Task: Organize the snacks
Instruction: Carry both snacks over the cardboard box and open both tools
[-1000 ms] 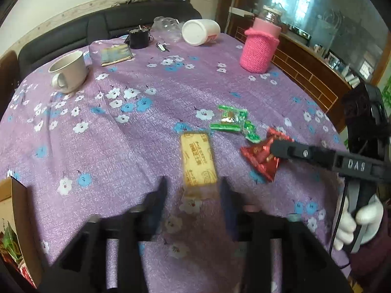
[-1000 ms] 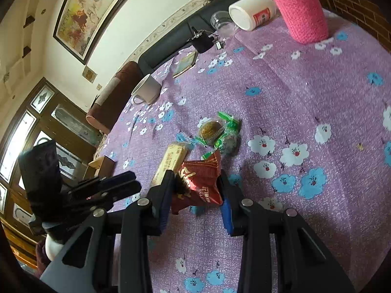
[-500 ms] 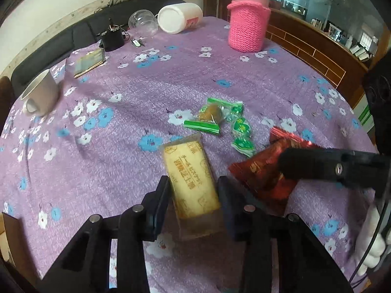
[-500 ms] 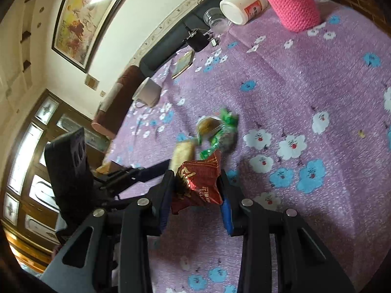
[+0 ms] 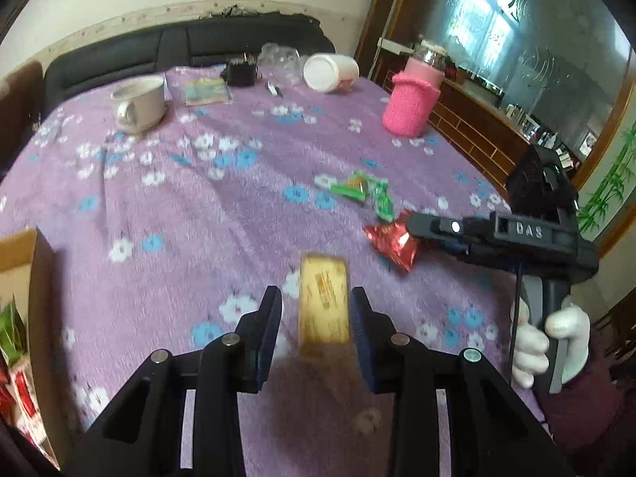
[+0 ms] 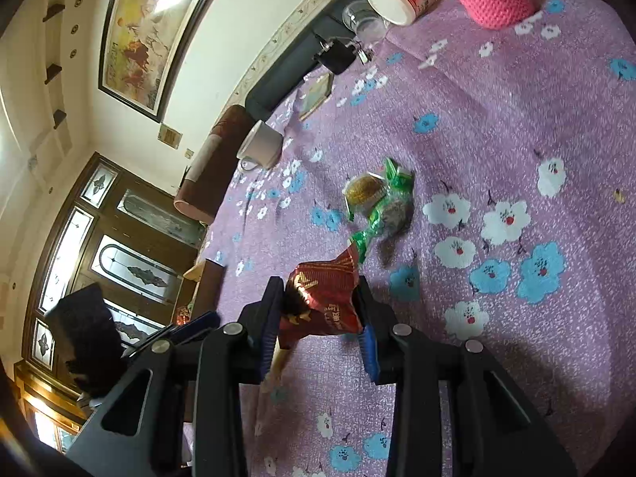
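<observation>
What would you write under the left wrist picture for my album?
Left gripper lifts a yellow biscuit pack above the purple flowered tablecloth.

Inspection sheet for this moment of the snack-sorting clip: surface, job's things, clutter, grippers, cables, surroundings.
Surface: purple floral tablecloth, rumpled in places.
Job's things: yellow biscuit pack between the left jaws; red snack packet in the right jaws; green-wrapped sweets loose on the cloth; cardboard box at the left edge holding more packets.
Clutter: white mug, pink knitted sleeve on a jar, white tub on its side, booklet.
Grippers: left gripper has just been closing, the pack between its jaws; right gripper shut on the red packet.
Cables: nothing seen.
Surroundings: dark sofa, framed painting.
</observation>
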The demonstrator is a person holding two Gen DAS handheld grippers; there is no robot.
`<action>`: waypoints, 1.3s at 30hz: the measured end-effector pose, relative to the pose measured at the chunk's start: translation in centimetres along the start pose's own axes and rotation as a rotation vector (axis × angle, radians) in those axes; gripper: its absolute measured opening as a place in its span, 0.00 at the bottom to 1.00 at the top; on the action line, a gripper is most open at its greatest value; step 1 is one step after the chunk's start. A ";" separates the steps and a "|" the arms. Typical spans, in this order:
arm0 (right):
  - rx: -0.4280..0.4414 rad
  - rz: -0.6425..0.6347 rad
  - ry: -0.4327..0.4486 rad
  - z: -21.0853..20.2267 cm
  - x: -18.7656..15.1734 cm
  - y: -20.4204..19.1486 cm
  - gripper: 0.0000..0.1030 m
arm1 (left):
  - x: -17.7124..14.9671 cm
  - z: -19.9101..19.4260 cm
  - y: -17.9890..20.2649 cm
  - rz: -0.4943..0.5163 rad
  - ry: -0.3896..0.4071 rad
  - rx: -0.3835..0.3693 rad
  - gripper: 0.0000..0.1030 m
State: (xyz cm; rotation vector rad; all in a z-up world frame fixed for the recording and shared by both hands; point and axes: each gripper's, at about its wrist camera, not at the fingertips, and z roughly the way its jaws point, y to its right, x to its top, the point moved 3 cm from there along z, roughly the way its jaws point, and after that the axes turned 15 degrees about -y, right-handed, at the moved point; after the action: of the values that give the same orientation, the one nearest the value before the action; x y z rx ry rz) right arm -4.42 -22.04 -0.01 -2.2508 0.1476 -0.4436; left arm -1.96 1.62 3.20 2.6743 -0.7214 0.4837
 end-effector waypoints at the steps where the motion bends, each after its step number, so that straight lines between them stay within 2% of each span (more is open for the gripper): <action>1: -0.003 0.004 -0.002 0.1 0.0 0.1 0.35 | -0.2 0.7 0.1 0.007 -0.020 -0.002 0.43; 2: -0.002 0.007 -0.004 0.2 0.0 0.1 0.35 | -0.4 1.4 0.4 0.019 -0.036 0.007 0.52; 3: 0.001 0.009 -0.003 0.1 0.0 0.2 0.35 | -0.5 2.0 0.8 0.027 -0.047 0.017 0.55; 6: 0.003 0.012 0.000 0.0 0.1 0.3 0.35 | 0.0 4.0 2.0 0.059 -0.077 0.053 0.57; 9: 0.004 0.008 -0.006 0.0 0.1 0.3 0.36 | 1.2 6.0 3.9 0.158 -0.071 0.212 0.61; 10: 0.005 0.006 -0.008 0.0 0.0 0.3 0.36 | 1.6 6.3 4.4 0.180 -0.069 0.230 0.61; 11: 0.007 0.000 -0.010 0.0 0.0 0.2 0.35 | 1.9 6.3 4.4 0.168 -0.077 0.228 0.56; 12: 0.014 -0.005 -0.011 -0.2 -0.1 0.2 0.36 | 2.1 6.2 4.4 0.149 -0.090 0.205 0.34; 15: 0.044 -0.015 -0.013 -0.2 -0.2 -0.1 0.36 | 1.7 5.6 3.9 0.127 -0.085 0.176 0.32; 18: 0.054 -0.020 -0.016 -0.2 -0.2 -0.2 0.36 | 0.3 4.3 2.2 0.065 -0.070 0.125 0.32; 21: 0.062 -0.020 -0.024 0.2 -0.3 -0.3 0.36 | -1.7 1.7 0.6 -0.007 -0.017 0.071 0.32; 27: 0.069 -0.051 -0.038 0.8 -0.8 -1.8 0.36 | -7.0 -6.7 -4.6 -0.178 0.150 0.020 0.32; 29: 0.066 -0.079 -0.047 1.2 -1.3 -3.4 0.36 | -8.8 -9.1 -6.7 -0.240 0.194 0.040 0.32; 32: 0.120 -0.103 -0.086 2.7 -2.3 -6.2 0.36 | -12.0 -12.0 -10.6 -0.336 0.246 0.074 0.32; 39: 0.149 -0.254 -0.232 9.2 -4.5 -16.0 0.36 | -17.7 -14.8 -17.1 -0.525 0.302 0.160 0.32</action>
State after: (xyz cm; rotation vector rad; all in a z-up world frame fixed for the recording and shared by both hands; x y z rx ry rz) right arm -5.88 -3.82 5.28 -2.1614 -0.2854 -0.3113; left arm -10.83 28.87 5.43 2.6960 0.1112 0.7933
